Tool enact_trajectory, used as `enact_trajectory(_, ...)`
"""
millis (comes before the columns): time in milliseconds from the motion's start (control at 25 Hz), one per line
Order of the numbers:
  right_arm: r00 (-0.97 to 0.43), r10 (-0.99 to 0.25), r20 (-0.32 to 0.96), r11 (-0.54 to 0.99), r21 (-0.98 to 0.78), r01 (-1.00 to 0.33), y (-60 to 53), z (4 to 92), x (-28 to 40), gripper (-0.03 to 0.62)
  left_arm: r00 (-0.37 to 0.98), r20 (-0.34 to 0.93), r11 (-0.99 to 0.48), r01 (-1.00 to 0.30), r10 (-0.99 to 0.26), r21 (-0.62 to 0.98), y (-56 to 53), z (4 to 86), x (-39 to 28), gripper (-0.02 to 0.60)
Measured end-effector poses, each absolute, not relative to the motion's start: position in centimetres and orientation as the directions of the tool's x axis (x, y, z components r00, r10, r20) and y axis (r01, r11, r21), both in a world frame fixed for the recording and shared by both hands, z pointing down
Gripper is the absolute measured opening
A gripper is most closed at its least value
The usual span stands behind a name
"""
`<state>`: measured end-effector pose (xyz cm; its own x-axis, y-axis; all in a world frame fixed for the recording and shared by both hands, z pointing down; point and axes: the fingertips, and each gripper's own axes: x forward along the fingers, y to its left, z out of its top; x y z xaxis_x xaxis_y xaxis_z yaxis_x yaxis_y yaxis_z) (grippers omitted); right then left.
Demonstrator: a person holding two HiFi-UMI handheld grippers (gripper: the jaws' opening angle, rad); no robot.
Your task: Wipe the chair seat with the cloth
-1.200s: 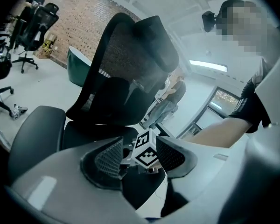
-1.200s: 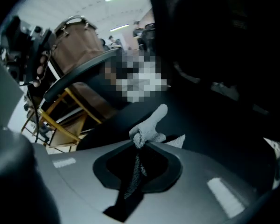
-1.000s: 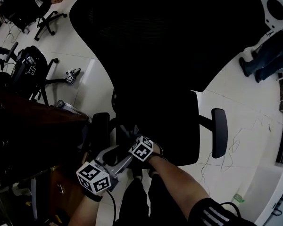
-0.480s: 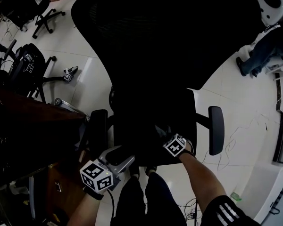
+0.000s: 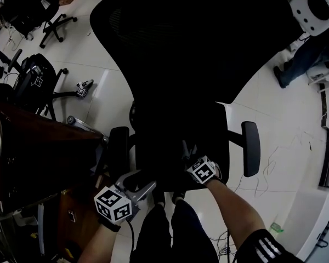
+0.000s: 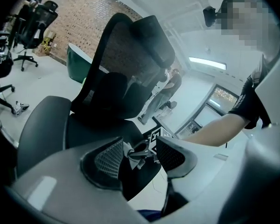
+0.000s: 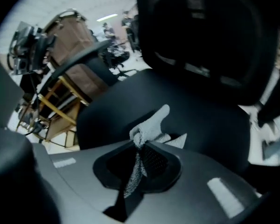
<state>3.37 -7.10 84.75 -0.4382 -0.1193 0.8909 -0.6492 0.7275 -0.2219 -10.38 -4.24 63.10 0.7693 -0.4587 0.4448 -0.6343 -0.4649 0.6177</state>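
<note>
The black office chair's seat lies under its tall mesh back. My right gripper rests on the seat's front part, shut on a pale grey cloth that bunches out ahead of its jaws onto the seat. My left gripper hovers off the seat's front left corner, open and holding nothing. In the left gripper view the cloth and the right gripper show between its spread jaws, above the seat.
The chair's armrests flank the seat. A brown wooden desk stands close on the left, with other office chairs behind it. A person stands at the far right; thin cables lie on the white floor.
My right gripper has slid with the cloth from the seat's front left to its front right, then a little back leftward. The left gripper has hardly moved.
</note>
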Motion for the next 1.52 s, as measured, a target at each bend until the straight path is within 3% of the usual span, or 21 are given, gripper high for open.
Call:
enact_trajectory(240,-0.6,0.027,0.799,0.839,-0.345,-0.421,-0.9,83.7,-13.1,0.032,0.74,0.476,-0.433,-0.667,-0.475,0.606,-2.8,63.4,-12.4,0.245)
enact_trajectory(440,-0.573,0.102,0.813,0.85,-0.371,-0.375,2.3,85.7,-16.6,0.032,0.732,0.49,-0.418,-0.676,-0.473,0.607,-1.9,64.4,-12.7,0.245)
enact_trajectory(720,-0.513,0.086,0.854,0.855,-0.328,-0.402,3.2,88.9,-8.9,0.032,0.746,0.497,-0.422,-0.663,-0.443,0.619,-1.5,65.7,-11.0,0.245)
enact_trajectory(1160,-0.314,-0.038,0.949,0.688,-0.204,-0.697,1.2,89.3,15.0,0.032,0.779,0.495,-0.471,-0.627,-0.384,0.621,-2.8,65.5,-6.6,0.245)
enact_trajectory(1400,-0.311,-0.068,0.948,0.597,-0.211,-0.774,1.1,88.4,16.2,0.032,0.788,0.49,-0.478,-0.616,-0.373,0.626,-3.3,65.2,-5.3,0.245)
enact_trajectory(1520,-0.415,-0.165,0.895,0.537,-0.271,-0.799,-0.5,84.6,13.5,0.032,0.793,0.479,-0.489,-0.609,-0.376,0.625,-3.2,64.0,-4.8,0.245)
